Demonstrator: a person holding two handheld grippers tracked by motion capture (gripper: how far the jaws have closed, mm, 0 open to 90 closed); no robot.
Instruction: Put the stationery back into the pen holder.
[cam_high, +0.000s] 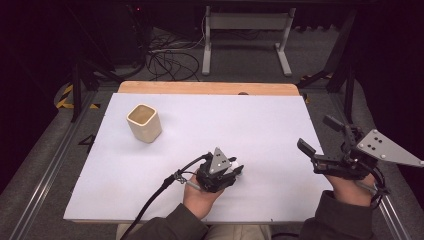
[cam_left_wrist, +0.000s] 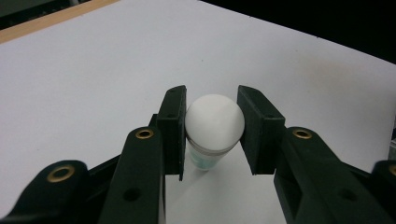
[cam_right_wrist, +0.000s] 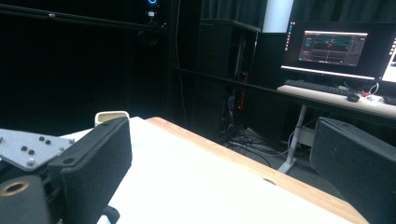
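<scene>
the left gripper (cam_high: 235, 172) is low over the white table (cam_high: 260, 130), near the person's edge, and the left gripper view tells the story: a small bottle with a round white cap (cam_left_wrist: 214, 122) sits right between the 2 black jaws. the left jaw looks pressed against the cap; the right jaw is at its edge, with perhaps a sliver of gap, so whether the grip is fully firm is hard to call. the jaws are drawn in around it, closed to the width of the cap. the bottle seems to point its cap toward the camera, its clear body with a greenish label running down toward the table, so its long axis is roughly along the jaws, tilted.

over on the right side, the right gripper (cam_high: 320, 136) is held up off the table edge, jaws wide apart, holding nothing; its own view looks out across the table to a desk with a monitor (cam_right_wrist: 334, 49).

a cream cup (cam_high: 144, 122) stands upright far left, well apart from the bottle. it lies forward and left of the left gripper, the nearer of the 2.
</scene>
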